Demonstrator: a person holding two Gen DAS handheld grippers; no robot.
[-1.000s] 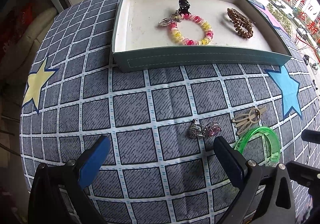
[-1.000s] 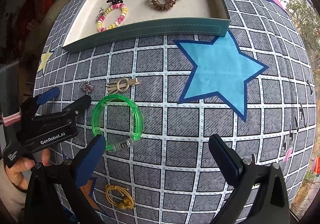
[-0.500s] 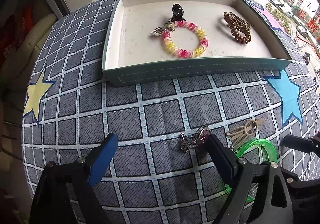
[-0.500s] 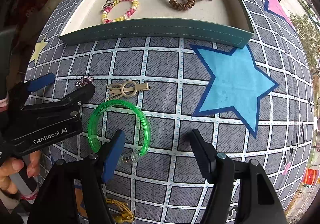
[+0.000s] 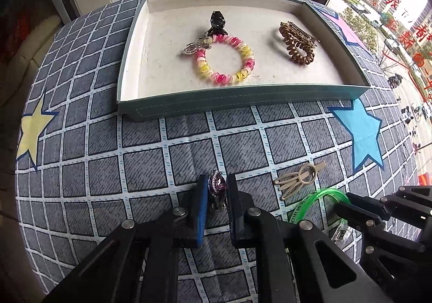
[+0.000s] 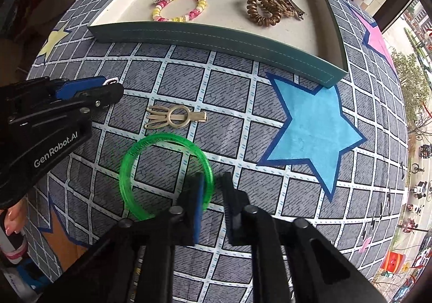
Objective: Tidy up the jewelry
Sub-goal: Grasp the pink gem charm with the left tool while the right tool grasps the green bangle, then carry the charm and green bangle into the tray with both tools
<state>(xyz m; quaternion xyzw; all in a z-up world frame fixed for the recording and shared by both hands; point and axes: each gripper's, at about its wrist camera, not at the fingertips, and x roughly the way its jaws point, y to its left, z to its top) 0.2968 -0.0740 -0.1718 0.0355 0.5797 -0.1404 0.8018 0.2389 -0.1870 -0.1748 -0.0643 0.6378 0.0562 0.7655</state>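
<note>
You are working both grippers at once so that two loose pieces can travel to the tray [image 5: 243,103] together, where the pink and yellow spiral bracelet [image 5: 224,60] and the brown coil hair tie [image 5: 297,43] are already lying. Your left gripper [image 5: 217,195] is pinching the purple jewelled clip [image 5: 217,187] between its blue pads, low on the checked cloth [image 5: 135,162] and well short of the tray's near wall. Your right gripper [image 6: 212,195] is closing on the near-right arc of the green bangle [image 6: 162,170]; its fingers are drawn close together with the band running between them, though whether the pads are truly biting it is hard to tell from this angle. The beige hair clip [image 6: 175,119] is lying untouched between the bangle and the tray. Compared with a second ago, both pairs of fingers, then spread wide over the cloth, have just been closing, the left one around the jewelled clip and the right one around the bangle's rim, and each hand has been shifting in over its piece.
</note>
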